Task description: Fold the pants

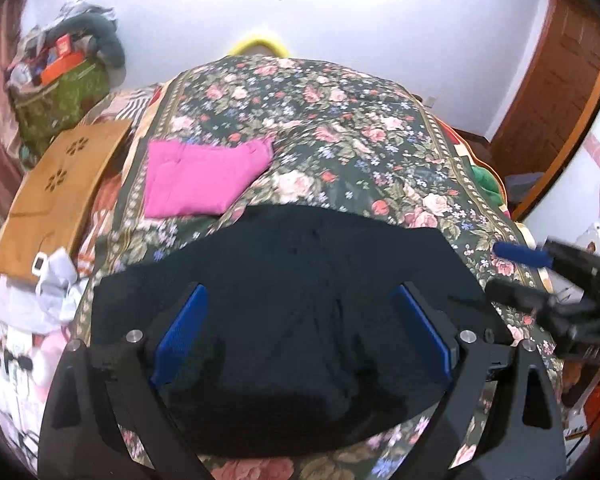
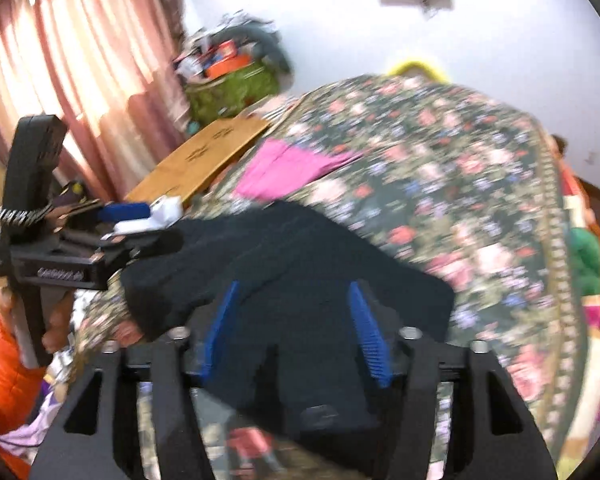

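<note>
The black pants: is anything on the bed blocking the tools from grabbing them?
Nothing visible does. The black pants lie right under both tools. The left tool and right tool both stand open over the cloth. The folded pink cloth sits farther up the floral bedspread, apart from the pants.

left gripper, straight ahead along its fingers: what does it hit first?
Most likely the black pants. The left gripper is tilted down at them with open jaws, the dark cloth filling the gap between its pads. The flowered bedspread lies beyond. How near the cloth is, the fisheye view does not settle.
</note>
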Action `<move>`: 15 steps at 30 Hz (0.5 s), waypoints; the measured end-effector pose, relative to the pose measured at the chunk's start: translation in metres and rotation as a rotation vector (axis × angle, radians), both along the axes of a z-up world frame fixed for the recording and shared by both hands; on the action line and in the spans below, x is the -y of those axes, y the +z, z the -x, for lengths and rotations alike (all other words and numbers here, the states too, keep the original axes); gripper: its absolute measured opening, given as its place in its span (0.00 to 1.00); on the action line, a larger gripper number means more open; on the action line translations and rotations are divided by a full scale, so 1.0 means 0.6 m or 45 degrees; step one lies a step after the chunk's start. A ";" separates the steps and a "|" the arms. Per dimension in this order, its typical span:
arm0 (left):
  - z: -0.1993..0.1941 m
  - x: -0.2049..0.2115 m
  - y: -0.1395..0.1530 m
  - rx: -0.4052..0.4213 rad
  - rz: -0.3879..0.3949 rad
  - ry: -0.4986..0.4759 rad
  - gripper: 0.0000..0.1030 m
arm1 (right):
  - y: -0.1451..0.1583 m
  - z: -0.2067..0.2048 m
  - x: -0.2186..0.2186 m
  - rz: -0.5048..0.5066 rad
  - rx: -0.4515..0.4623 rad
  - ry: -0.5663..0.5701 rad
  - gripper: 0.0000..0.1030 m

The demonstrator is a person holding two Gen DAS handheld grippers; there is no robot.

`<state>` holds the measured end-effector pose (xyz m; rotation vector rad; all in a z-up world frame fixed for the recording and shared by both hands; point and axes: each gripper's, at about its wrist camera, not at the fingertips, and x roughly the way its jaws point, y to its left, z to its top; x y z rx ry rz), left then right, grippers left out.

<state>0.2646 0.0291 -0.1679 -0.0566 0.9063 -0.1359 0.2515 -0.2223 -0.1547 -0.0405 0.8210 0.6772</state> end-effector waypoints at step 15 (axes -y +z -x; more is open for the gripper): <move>-0.125 0.105 -0.088 -0.213 -0.082 -0.178 0.92 | -0.095 -0.097 0.055 0.026 -0.250 -0.066 0.61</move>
